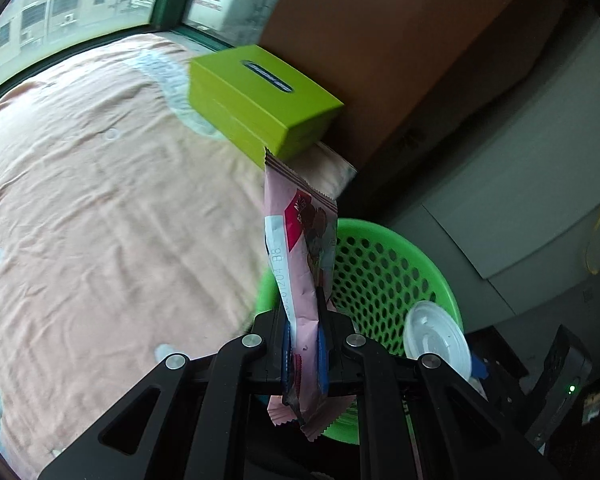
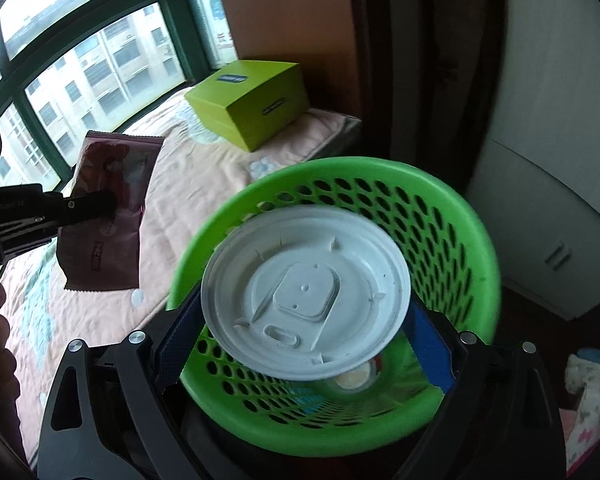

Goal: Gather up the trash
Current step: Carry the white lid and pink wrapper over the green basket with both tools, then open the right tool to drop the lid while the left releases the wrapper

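A: From the left wrist camera, count what you see.

B: One left gripper (image 1: 305, 344), its fingers drawn narrow and clamped on one pink snack wrapper (image 1: 300, 264), which stands up between the blue pads. One green perforated basket (image 1: 384, 272) sits beyond it, beside the bed (image 1: 100, 208) with its peach sheet. One lime-green box (image 1: 260, 100) lies on the bed's far corner. One white plastic lid (image 1: 438, 338) shows at the right, over the basket's rim.

A: And the right wrist camera?

B: One right gripper (image 2: 306, 312), fingers spread fairly wide and gripping that one white lid (image 2: 306, 292) by its edges, held flat above the basket (image 2: 452, 232) opening. The same box (image 2: 256, 102) and bed (image 2: 204, 176) appear. The left gripper (image 2: 96, 202) comes in from the left with the wrapper (image 2: 108, 216), which hangs over the sheet, just beside the basket.

A: What does this view add?

B: The basket's inside: something round and pale lies at the bottom, possibly a cup, though it is too blurred to be sure. Also the lid's moulded underside, and a patterned cloth (image 2: 592, 392) at the lower right.
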